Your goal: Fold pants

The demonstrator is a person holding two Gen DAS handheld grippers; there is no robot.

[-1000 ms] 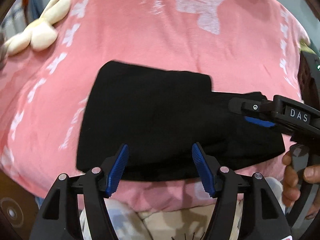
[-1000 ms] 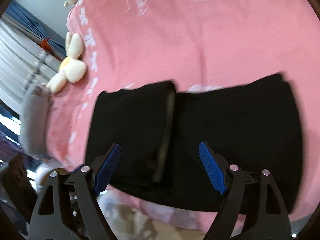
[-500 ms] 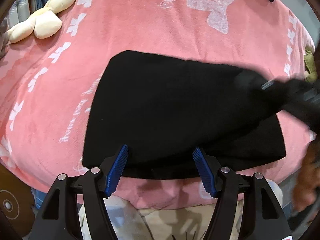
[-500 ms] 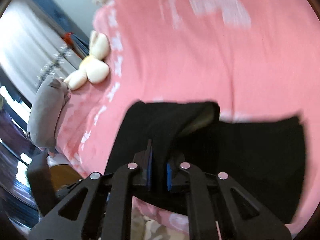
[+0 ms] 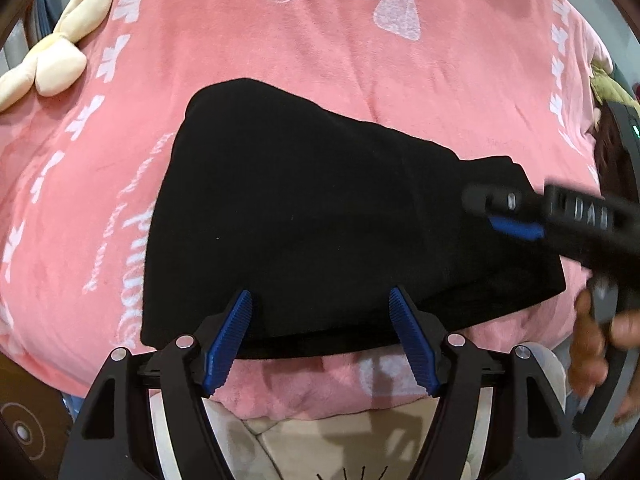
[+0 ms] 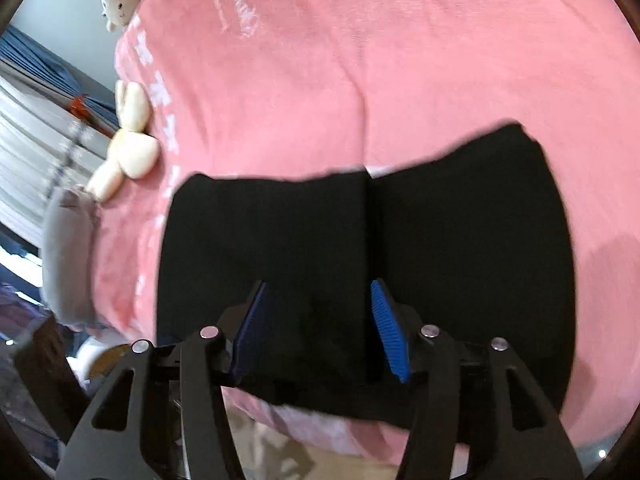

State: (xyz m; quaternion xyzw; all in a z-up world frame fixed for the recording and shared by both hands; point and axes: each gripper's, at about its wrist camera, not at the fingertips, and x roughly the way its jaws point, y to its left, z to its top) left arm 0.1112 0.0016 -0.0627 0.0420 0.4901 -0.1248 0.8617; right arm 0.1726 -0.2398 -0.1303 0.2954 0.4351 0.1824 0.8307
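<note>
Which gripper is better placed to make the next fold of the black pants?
Right, probably. The right gripper hangs open over the pants' folded edge; the left gripper hangs open at their near edge.

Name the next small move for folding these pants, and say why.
Probably lower the open right gripper onto the near edge of the black pants and pinch it. The pants lie flat on the pink blanket, folded only partway, and the left gripper is open too.

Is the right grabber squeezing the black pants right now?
No, the right gripper has its blue fingers spread apart over the black pants, with nothing pinched between them.
</note>
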